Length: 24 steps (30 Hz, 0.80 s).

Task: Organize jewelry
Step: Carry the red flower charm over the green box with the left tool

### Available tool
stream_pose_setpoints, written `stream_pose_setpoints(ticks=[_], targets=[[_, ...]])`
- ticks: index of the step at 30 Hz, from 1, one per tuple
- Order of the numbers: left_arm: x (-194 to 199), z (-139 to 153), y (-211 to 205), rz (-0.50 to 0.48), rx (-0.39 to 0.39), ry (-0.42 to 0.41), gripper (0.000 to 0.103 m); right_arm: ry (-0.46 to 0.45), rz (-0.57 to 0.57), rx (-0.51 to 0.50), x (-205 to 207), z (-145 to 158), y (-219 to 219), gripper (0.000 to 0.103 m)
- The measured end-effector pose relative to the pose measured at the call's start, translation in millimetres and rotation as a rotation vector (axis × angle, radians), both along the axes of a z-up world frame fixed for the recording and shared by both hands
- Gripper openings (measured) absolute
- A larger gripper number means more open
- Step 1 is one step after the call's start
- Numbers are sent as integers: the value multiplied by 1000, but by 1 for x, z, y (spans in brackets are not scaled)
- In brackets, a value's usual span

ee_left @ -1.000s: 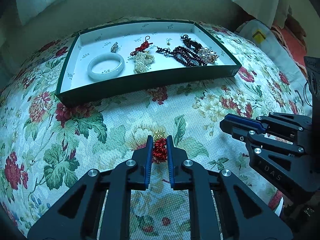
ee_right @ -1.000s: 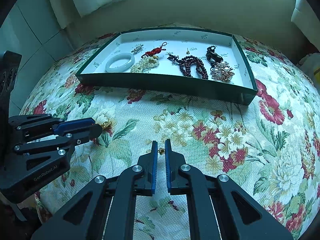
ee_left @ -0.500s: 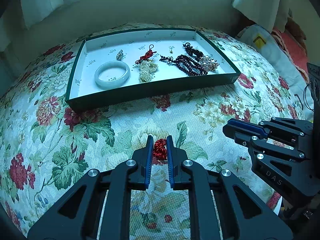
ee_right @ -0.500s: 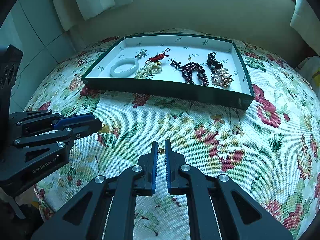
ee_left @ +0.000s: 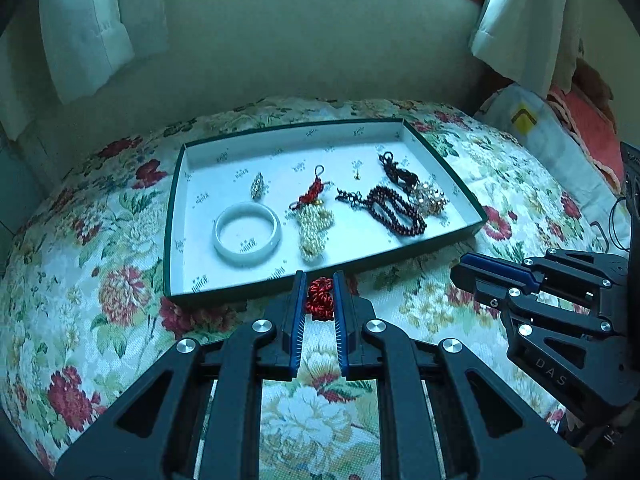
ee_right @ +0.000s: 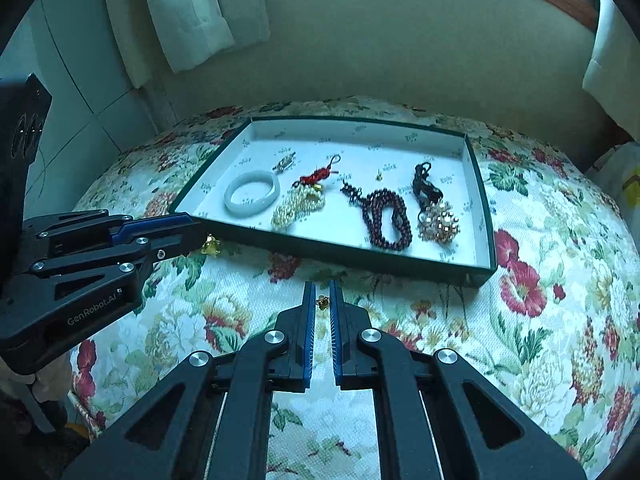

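My left gripper (ee_left: 319, 280) is shut on a red knot ornament (ee_left: 320, 303), held just in front of the tray's near wall. In the right wrist view its gold charm (ee_right: 211, 245) dangles from the left gripper (ee_right: 196, 236). My right gripper (ee_right: 322, 289) is shut on a small gold earring (ee_right: 322, 302) above the floral tablecloth (ee_right: 440, 340). The green tray (ee_left: 240, 290) with a white floor holds a white bangle (ee_left: 246, 234), a pearl piece (ee_left: 314, 228), a dark bead bracelet (ee_left: 396, 212), a sparkly brooch (ee_left: 430, 198) and other small pieces.
The right gripper (ee_left: 464, 268) hangs right of the left one, near the tray's front right corner. White curtains (ee_right: 192, 12) and a wall stand behind the round table. A plastic bag (ee_left: 532, 128) and red cloth lie past the table's right edge.
Both grippers have risen off the tablecloth with their pieces still pinched. Both views have tilted up, so the tray sits lower in frame and more of the wall shows.
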<state>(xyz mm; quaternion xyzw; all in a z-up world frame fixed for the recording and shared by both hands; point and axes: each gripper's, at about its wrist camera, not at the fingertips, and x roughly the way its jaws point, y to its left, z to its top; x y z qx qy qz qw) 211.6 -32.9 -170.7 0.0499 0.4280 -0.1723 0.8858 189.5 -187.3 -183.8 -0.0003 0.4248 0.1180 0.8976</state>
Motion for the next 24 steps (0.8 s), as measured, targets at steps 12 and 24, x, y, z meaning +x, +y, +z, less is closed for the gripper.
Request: stream_pose_setpoints(ticks=[12, 24], targets=[[90, 8, -17, 40, 12, -45, 13, -76, -32, -16, 98, 19, -7, 7], [167, -44, -34, 85, 77, 18, 13, 10, -84, -47, 176, -34, -16, 7]])
